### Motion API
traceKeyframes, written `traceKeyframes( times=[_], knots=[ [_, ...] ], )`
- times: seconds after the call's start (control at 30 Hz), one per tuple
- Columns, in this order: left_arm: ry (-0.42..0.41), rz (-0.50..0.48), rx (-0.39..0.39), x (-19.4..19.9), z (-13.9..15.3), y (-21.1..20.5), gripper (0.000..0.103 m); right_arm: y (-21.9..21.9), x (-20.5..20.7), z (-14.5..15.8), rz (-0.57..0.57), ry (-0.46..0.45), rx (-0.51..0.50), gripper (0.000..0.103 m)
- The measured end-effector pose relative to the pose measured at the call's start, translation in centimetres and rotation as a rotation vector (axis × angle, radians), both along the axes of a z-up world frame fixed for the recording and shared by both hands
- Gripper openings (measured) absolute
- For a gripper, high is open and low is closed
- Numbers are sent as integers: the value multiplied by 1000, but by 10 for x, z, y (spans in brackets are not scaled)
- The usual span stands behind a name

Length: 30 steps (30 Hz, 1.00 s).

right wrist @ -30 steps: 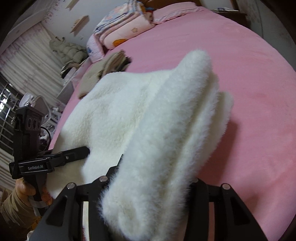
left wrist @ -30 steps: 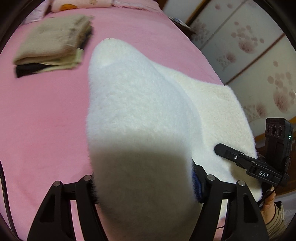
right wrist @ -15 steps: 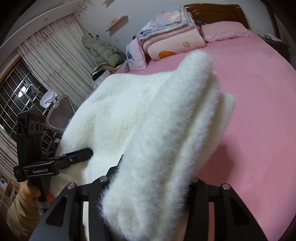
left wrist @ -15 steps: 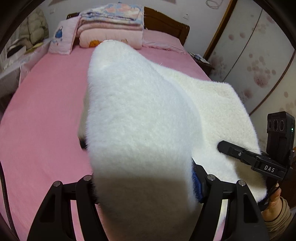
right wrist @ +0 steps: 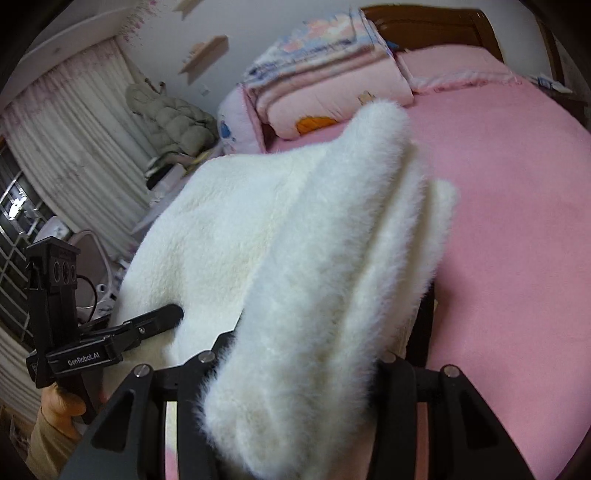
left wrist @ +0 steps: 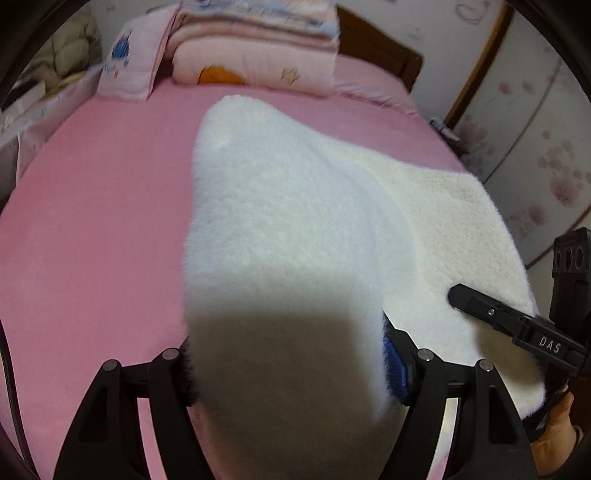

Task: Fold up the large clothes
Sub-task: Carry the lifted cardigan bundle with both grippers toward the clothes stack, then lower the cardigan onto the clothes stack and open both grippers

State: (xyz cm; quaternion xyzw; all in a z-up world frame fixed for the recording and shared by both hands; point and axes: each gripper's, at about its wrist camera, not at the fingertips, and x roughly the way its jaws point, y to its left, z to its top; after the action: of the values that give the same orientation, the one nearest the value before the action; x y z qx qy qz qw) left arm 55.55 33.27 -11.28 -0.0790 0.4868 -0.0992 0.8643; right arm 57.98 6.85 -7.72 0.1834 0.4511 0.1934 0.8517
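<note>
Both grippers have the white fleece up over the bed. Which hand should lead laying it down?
Neither clearly. The left gripper and right gripper each clamp a bunched end of the white fleece, stretched between them above the pink bed; probably lower them together.

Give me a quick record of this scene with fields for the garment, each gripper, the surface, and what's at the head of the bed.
garment: white fluffy garment, bunched and lifted over the bed
left gripper: garment fills the gap between its fingers; jaws have just been opening
right gripper: shut on a thick fold of the garment
surface: pink bed sheet
head of bed: folded quilts, pink pillow, wooden headboard
</note>
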Motion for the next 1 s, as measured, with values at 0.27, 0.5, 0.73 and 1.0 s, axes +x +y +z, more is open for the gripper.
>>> traceKeyframes(
  times=[0.27,0.5,0.73,1.0],
  knots=[
    [-74,-23,16,-4,-18,11,100,-17,3,-50,-37,16,-24,90],
    [-203,-27,237,-35,16,-10,103,-18,-29,0,6,-102,-303,90],
    [-349,113,210,-84,92,14,102,-9,-71,68,-49,-299,-354,89],
    [-222,20,211,-96,54,-4,71,24,-80,50,36,-214,-314,19]
  ],
)
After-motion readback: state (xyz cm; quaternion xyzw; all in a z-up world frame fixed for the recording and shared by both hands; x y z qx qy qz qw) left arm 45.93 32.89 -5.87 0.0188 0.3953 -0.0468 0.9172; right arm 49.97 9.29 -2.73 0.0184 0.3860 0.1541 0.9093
